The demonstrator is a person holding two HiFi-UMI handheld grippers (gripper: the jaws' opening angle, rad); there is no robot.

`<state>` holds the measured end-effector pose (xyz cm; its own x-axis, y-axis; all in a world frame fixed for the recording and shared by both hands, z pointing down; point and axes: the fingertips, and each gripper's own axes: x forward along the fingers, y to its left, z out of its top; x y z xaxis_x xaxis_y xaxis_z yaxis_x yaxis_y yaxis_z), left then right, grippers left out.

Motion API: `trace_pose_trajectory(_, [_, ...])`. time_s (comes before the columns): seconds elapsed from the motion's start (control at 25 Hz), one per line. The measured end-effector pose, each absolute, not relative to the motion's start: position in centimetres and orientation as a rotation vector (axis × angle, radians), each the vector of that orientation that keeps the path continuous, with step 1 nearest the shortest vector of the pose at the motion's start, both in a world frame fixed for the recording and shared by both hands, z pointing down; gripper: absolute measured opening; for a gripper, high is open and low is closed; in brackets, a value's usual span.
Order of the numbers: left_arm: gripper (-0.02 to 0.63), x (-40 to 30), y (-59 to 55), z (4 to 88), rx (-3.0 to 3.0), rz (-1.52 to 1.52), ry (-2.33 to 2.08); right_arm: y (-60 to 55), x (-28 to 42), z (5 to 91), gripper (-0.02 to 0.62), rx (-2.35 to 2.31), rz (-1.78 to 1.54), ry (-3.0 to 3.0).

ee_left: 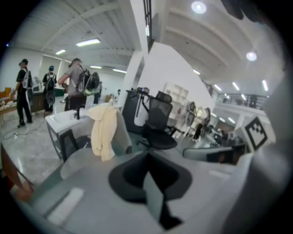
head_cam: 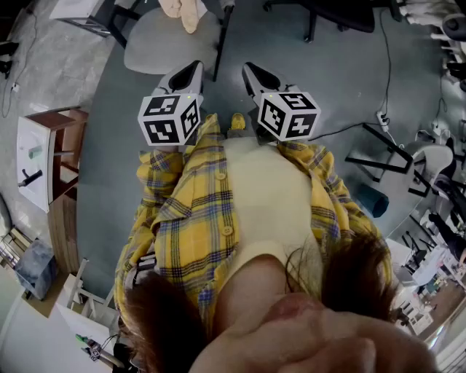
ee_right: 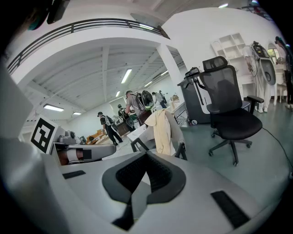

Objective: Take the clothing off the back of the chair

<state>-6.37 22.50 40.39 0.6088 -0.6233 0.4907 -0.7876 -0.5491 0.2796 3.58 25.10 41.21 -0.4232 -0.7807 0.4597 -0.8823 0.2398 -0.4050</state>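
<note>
A cream garment hangs over the back of a grey chair at the top of the head view, on the floor ahead of me. My left gripper and right gripper are held side by side in front of my chest, both pointing at the chair and well short of it. In the left gripper view the left gripper has its jaws together with nothing between them, and the garment hangs beyond. The right gripper also looks shut and holds nothing, with the garment far ahead.
A black office chair stands right of the grey chair. A white table sits behind it, and several people stand further back. A wooden and white cabinet is at my left, and cables lie at right.
</note>
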Motion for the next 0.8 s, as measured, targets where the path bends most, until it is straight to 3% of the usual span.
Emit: trace_pose_trajectory(0.8, [0.006, -2.1, 21.4, 41.5, 2.325, 0.466, -1.144, 23.7, 6.9, 42.2, 0.013, 1.523, 1.031, -2.415])
